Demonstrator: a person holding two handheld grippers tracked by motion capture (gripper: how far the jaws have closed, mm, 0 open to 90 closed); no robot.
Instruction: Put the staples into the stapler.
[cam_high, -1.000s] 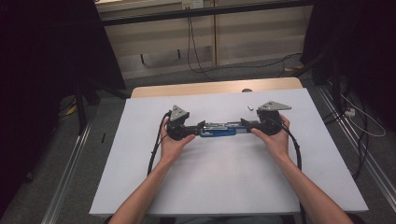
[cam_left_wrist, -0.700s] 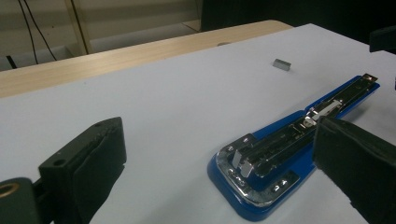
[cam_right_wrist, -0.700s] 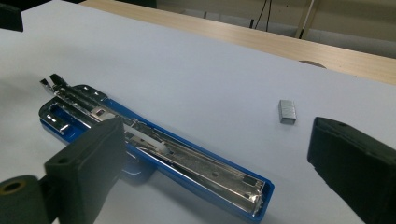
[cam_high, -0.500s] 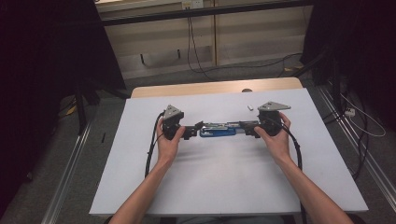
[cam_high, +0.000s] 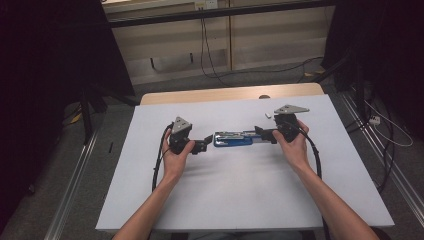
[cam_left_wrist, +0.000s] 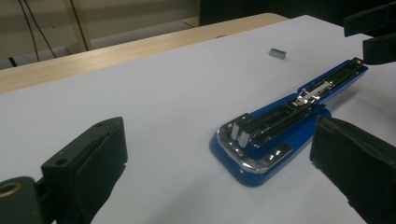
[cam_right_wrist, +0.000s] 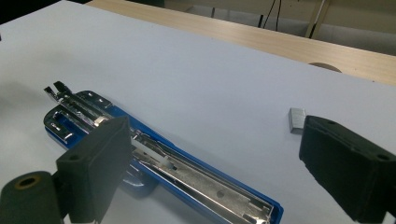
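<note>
A blue stapler (cam_high: 234, 138), folded open flat with its metal staple track up, lies on the white table top (cam_high: 240, 190). In the left gripper view, the stapler (cam_left_wrist: 261, 140) has its rounded end nearest. My left gripper (cam_high: 205, 143) is a short way off the stapler's left end, open; its jaws have just been opening and hold nothing (cam_left_wrist: 217, 135). My right gripper (cam_high: 262, 134) is at the stapler's right end, open. Its jaws have just been closing a little, and the stapler (cam_right_wrist: 187, 172) runs between them (cam_right_wrist: 215, 140) untouched.
A small grey block of staples (cam_high: 268, 115) lies on the white top beyond the right gripper (cam_left_wrist: 373, 32), also near the right jaw (cam_right_wrist: 296, 120). A bare wooden strip (cam_high: 225, 94) runs along the far edge. Black cables (cam_high: 159, 160) trail from both grippers.
The left gripper has drawn back a little to the left, off the stapler's end. Both grippers' jaws stand wider than a second ago. The stapler has stayed put.
</note>
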